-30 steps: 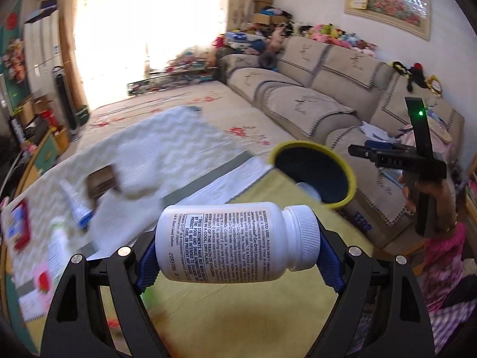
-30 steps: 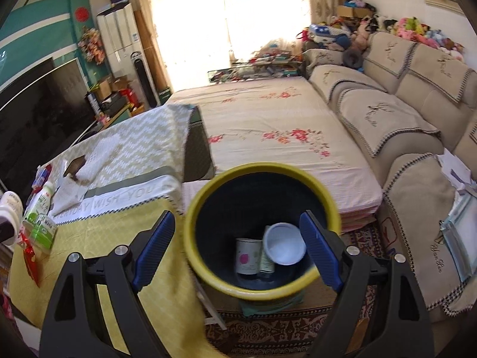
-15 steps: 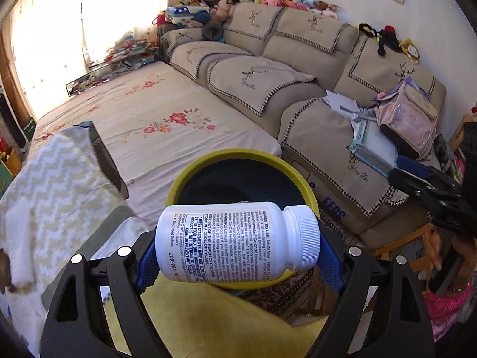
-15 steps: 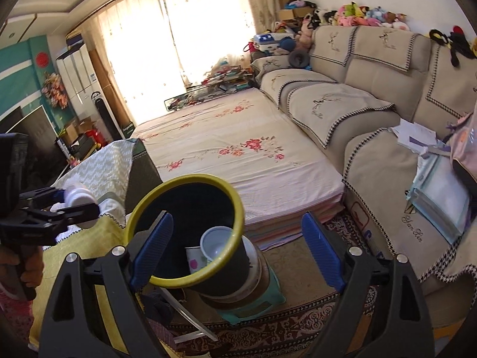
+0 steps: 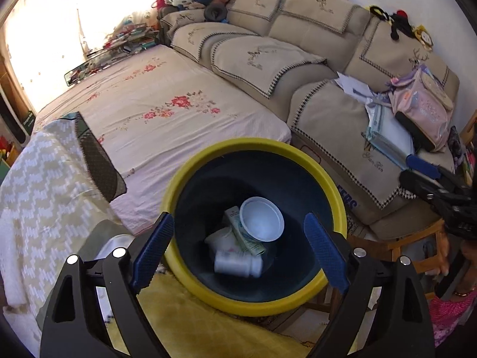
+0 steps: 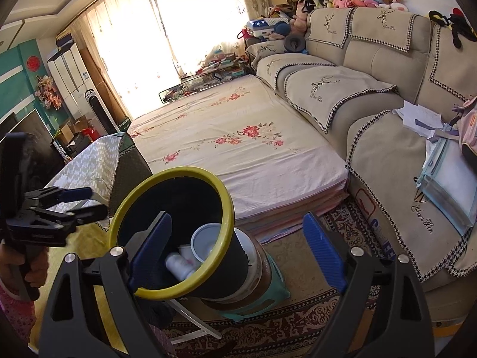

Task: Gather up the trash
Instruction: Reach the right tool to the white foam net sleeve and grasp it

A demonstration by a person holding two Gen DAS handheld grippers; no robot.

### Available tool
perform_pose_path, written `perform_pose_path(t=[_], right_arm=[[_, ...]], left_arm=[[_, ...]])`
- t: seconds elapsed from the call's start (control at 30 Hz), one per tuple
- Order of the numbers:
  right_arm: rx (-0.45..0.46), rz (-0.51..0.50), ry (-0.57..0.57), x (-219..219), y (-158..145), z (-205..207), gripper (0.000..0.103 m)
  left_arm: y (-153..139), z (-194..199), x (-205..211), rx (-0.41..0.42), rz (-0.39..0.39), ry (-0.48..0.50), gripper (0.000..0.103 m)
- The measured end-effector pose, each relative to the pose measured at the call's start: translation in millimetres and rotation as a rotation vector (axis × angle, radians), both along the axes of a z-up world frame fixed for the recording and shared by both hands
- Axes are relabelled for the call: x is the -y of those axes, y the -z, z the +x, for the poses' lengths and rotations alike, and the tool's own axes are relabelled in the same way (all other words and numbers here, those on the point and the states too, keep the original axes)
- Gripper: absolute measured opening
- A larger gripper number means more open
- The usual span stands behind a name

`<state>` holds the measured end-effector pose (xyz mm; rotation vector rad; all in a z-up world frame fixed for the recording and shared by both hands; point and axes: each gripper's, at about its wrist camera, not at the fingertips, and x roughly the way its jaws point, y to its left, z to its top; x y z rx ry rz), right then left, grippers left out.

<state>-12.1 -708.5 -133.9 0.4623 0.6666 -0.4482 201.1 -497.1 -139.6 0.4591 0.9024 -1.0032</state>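
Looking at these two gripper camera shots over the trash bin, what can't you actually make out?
- White bottle in the bin: label blurred in both views.
- Bin's floor: left view, covered by the bottle, carton and white cup; right view, hidden by the rim.
- Left gripper: jaws opening, nothing between them; its fingers cover part of the rim.
- Table top: almost entirely out of frame, both views.

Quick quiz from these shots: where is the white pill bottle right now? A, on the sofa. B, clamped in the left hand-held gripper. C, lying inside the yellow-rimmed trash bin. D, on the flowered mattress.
C: the white pill bottle lies on its side at the bottom of the yellow-rimmed trash bin, beside a white cup, and nothing sits between the fingers of the left hand-held gripper, whose jaws are opening.
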Motion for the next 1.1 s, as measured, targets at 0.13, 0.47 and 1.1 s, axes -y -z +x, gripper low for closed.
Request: perform_pose_path(t=[0.13,0.47,1.1], right_arm=[[-0.020,0.010,-0.005,2.9,7.9,15.3,0.085],[-0.075,-0.006,-0.019,-1.8,12.0,57.1,0.085],[-0.037,-0.070,-0.580,-228.6,-39.6,220.5,0.085]], left_arm=[[-26.9,1.8,-44.5,0.024,-0.084,-0.058,0.089],[-92.8,15.5,-204.4,0.171,-0.298,-0.323,0.093],[-103.4,70.9,-501.5,0.416,-0.369,-0.865,0.098]])
